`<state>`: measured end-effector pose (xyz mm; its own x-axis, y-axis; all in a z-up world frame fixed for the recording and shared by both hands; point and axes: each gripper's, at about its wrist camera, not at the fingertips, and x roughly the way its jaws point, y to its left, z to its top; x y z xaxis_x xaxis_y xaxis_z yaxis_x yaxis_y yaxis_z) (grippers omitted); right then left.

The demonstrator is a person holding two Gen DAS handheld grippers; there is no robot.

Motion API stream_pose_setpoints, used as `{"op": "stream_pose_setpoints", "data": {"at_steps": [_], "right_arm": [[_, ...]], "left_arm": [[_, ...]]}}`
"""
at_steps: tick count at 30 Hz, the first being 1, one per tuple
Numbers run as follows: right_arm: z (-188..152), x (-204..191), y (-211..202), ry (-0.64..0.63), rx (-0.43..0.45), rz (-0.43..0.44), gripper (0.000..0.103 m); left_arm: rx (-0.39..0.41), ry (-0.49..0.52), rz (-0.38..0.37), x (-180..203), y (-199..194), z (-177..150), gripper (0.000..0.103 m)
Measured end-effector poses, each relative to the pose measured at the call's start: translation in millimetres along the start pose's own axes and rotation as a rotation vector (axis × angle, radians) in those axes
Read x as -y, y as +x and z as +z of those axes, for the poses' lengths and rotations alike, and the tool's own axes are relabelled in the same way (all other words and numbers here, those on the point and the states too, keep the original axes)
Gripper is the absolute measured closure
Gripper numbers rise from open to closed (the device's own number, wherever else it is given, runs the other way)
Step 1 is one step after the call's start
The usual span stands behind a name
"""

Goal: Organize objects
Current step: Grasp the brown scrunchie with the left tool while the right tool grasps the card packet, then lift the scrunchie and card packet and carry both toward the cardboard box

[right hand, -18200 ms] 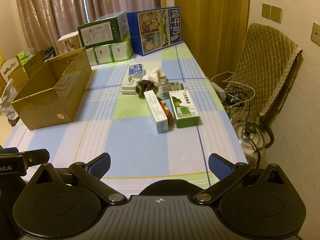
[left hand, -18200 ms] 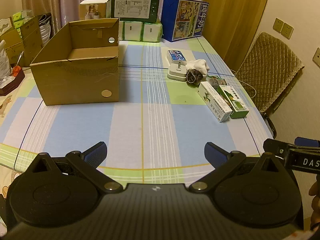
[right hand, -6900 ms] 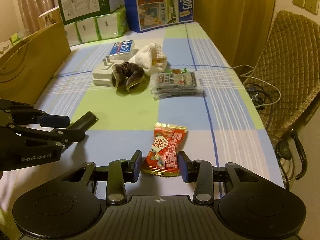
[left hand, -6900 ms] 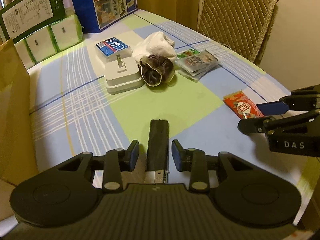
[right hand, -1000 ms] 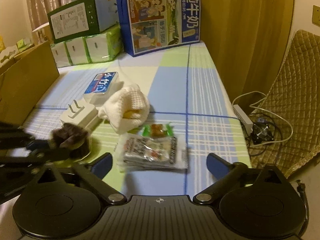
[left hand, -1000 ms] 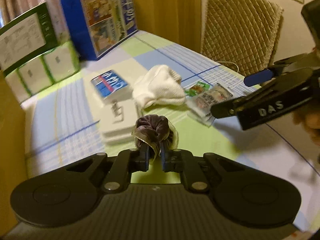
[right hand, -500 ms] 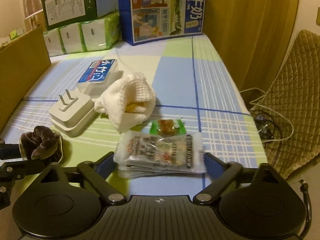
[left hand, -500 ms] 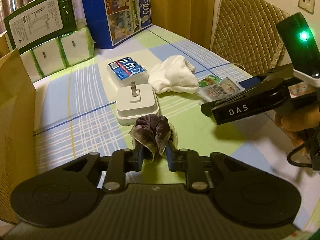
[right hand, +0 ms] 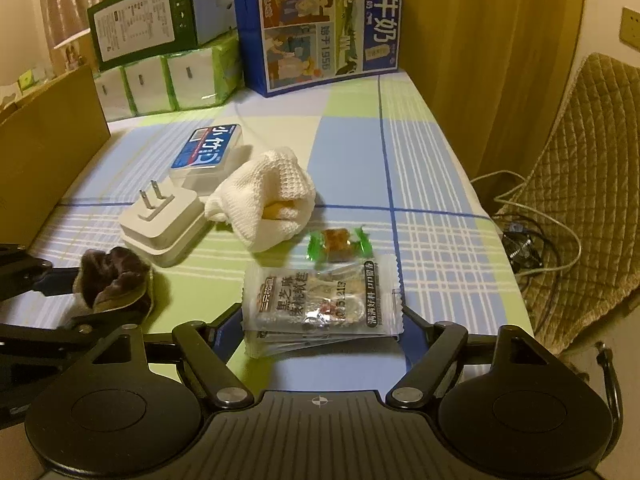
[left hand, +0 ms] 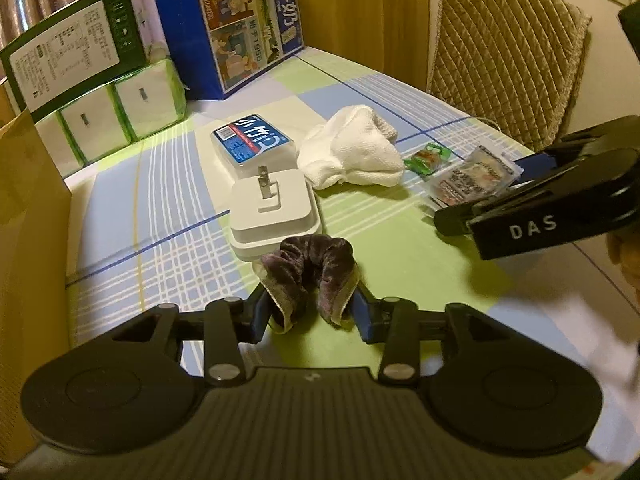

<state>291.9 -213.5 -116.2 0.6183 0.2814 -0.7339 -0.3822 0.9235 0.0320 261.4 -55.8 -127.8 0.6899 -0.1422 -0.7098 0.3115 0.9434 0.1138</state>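
scrunchie (left hand: 310,266) 1 | plug adapter (left hand: 274,210) 1 | white cloth (left hand: 352,156) 1 | wrapped candy (right hand: 339,243) 1

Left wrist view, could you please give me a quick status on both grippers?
Left gripper open around the dark scrunchie. Right gripper open, straddling the snack packets. White charger sits just beyond the scrunchie.

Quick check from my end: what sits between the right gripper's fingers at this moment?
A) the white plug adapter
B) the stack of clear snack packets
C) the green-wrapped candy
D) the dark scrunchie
B: in the right wrist view the right gripper has its fingers spread on either side of the stack of clear snack packets, not closed on it; the dark scrunchie sits at the left gripper.
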Motion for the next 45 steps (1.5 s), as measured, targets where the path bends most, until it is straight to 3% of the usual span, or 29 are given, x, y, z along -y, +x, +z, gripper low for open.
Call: {"op": "stream_pose_setpoints", "data": {"at_steps": [3, 6, 25, 45], "right_arm": [[-3.5, -2.1, -8.8, 0.01, -0.002, 0.002, 0.028], [-6.6, -4.8, -21.1, 0.011, 0.001, 0.007, 0.028], [-12.8, -45.7, -148.8, 0.016, 0.069, 0.042, 0.028], [-0.7, -154.9, -206.5, -0.077, 0.123, 0.201, 0.028]], "left_arm": [[-0.008, 0.009, 0.005, 1.2, -4.5, -0.5, 0.088], [-0.01, -0.002, -0.004, 0.0, -14.7, -2.8, 0.091], [0.025, -0.116, 0.001, -8.5, -142.9, -6.5, 0.091], [0.059, -0.236, 0.172, -81.8, -264.0, -35.8, 0.091]]}}
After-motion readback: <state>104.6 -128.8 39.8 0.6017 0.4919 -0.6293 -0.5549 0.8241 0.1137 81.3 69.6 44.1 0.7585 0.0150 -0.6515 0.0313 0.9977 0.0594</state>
